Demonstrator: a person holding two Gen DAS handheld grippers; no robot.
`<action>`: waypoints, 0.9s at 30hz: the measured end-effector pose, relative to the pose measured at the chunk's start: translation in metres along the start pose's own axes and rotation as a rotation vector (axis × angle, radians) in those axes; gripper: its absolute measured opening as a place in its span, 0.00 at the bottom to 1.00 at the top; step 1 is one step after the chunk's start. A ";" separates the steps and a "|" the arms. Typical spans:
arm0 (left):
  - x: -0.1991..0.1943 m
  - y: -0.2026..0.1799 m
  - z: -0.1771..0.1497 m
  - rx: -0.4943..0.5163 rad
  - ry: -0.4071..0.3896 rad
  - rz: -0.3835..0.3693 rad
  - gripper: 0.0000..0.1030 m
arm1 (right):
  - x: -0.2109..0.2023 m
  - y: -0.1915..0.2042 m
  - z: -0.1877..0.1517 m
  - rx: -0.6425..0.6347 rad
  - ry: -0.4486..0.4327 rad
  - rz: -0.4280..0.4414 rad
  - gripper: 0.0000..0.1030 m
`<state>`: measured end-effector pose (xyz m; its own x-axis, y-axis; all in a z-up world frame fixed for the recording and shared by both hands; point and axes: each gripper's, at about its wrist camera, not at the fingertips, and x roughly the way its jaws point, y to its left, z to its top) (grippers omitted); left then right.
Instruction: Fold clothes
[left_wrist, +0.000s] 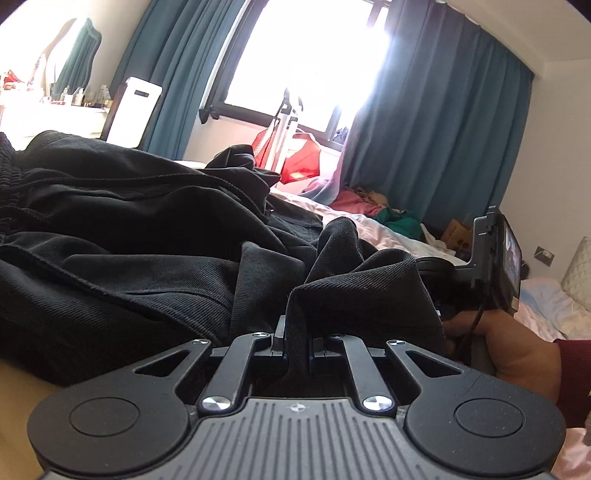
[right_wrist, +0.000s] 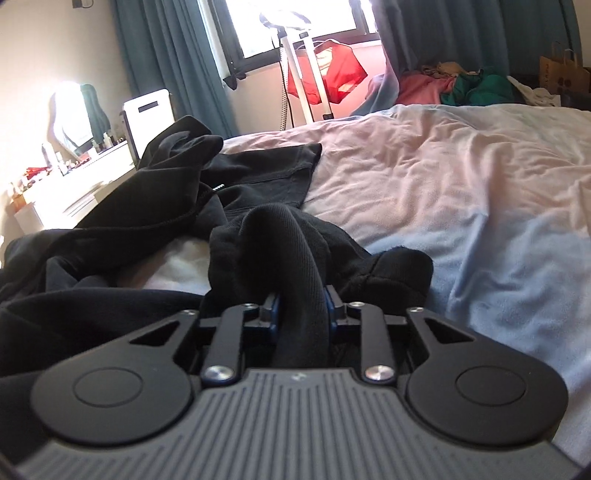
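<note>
A black garment (left_wrist: 122, 229) lies crumpled on the bed and fills the left and middle of the left wrist view. My left gripper (left_wrist: 297, 338) is shut on a fold of its fabric, which rises in a peak just ahead of the jaws. In the right wrist view the same black garment (right_wrist: 177, 192) spreads to the left across the bed. My right gripper (right_wrist: 302, 306) is shut on a thick rolled fold of it. The right gripper's body and the hand holding it show at the right of the left wrist view (left_wrist: 495, 266).
The bed sheet (right_wrist: 443, 177) is pale pink and light blue, wrinkled, and stretches to the right. A pile of pink and green clothes (right_wrist: 450, 85) lies at the far edge. A red garment hangs on a white stand (right_wrist: 325, 74) by the window. A white dresser (right_wrist: 74, 184) stands left.
</note>
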<state>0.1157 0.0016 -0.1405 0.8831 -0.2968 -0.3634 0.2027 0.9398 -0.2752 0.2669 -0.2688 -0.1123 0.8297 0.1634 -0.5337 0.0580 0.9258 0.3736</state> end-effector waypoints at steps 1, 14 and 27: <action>0.003 -0.005 -0.004 0.042 0.000 0.016 0.09 | 0.000 0.001 0.000 -0.006 -0.007 -0.005 0.16; 0.011 -0.036 0.003 0.206 0.009 0.043 0.09 | -0.059 -0.049 -0.003 0.147 -0.157 -0.025 0.08; -0.112 -0.065 0.043 0.081 0.121 -0.054 0.53 | -0.215 -0.152 0.045 0.417 -0.365 -0.156 0.08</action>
<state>0.0221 -0.0188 -0.0433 0.8132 -0.3611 -0.4564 0.2865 0.9310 -0.2261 0.1045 -0.4595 -0.0202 0.9274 -0.1614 -0.3376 0.3477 0.7048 0.6184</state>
